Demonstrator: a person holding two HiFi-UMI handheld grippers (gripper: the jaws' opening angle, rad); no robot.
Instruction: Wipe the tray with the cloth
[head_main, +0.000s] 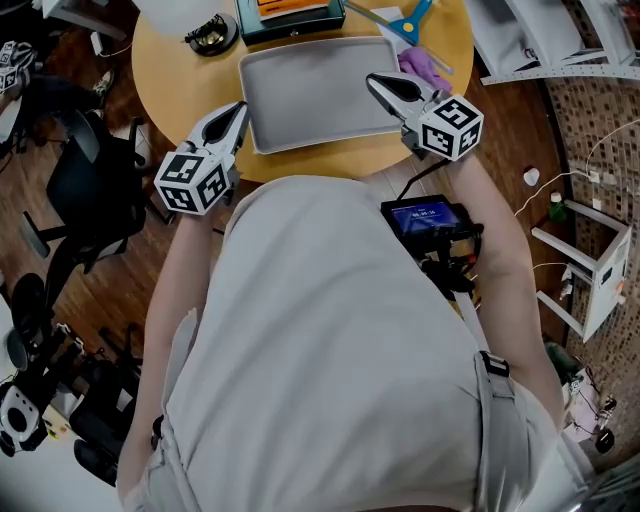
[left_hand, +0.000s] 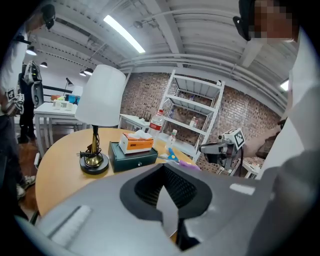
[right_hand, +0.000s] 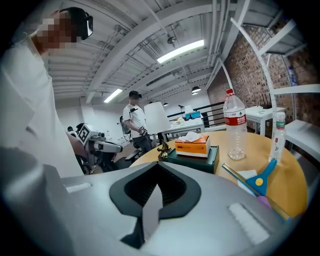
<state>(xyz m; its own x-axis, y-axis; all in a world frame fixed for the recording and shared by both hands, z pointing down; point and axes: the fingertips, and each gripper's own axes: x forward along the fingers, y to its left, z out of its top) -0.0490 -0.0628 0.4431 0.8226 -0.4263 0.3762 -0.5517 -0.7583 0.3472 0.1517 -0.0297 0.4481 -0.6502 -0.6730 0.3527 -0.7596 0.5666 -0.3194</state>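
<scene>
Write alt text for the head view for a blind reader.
Seen from above, a person holds the left gripper and right gripper, both shut and empty, at either side of an empty grey tray on a round wooden table. A purple cloth lies just beyond the right gripper.

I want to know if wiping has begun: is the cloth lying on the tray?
No, the purple cloth lies on the table beside the right edge of the tray, not on it.
</scene>
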